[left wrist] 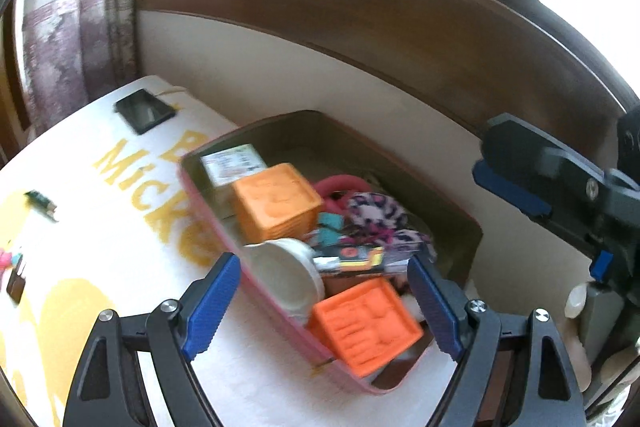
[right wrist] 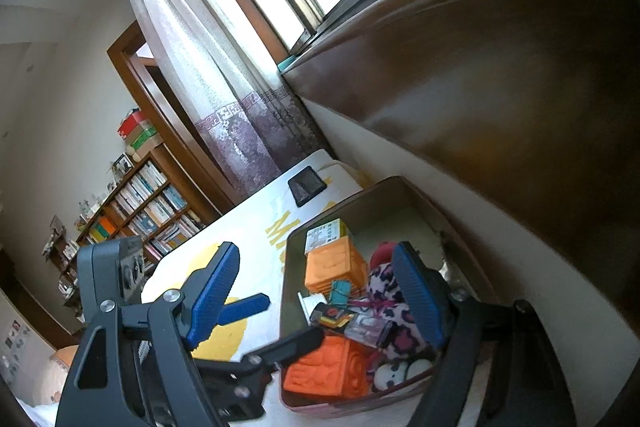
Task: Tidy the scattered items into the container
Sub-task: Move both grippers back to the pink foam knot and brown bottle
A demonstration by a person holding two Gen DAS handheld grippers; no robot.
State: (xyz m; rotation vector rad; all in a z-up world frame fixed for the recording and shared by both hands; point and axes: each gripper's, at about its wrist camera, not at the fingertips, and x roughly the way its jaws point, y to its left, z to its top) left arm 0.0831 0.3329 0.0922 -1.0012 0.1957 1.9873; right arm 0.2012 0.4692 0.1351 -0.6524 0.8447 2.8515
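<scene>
A bed (left wrist: pixel 120 227) with a white and yellow cover sits under a window, by a wooden headboard. The pink container (left wrist: pixel 208 203) rests on it, full of toys like an orange block (left wrist: pixel 276 203). The left claw (left wrist: pixel 320 307) and right claw (right wrist: pixel 316 299) are both spread wide and hold nothing. A small green thing (left wrist: pixel 40 203) lies apart on the cover. I think it goes next: reach slowly and pinch its middle.

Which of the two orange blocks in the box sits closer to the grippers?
The near-end orange block, below the white cup; the other orange block lies farther back.
</scene>
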